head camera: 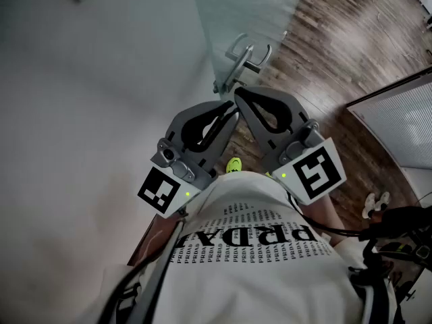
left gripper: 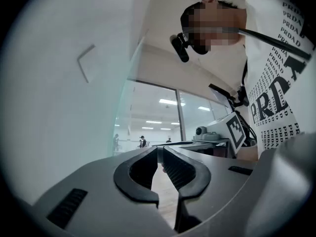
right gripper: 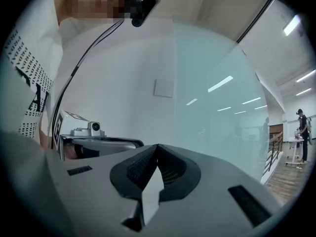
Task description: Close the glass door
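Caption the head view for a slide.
The left gripper and right gripper side by side, tips close to the lever handle on the glass door.

Head view looks steeply down, close on left gripper and right gripper; both level gripper views share the glass door.

1. The white wall closes the whole left side, so nothing can pass there
2. The glass door stands ahead beside this wall, and its metal handle sticks out from the glass
3. Right of the door, the room above the wooden floor is free
4. At the far right edge of the floor, a glass partition limits this free room
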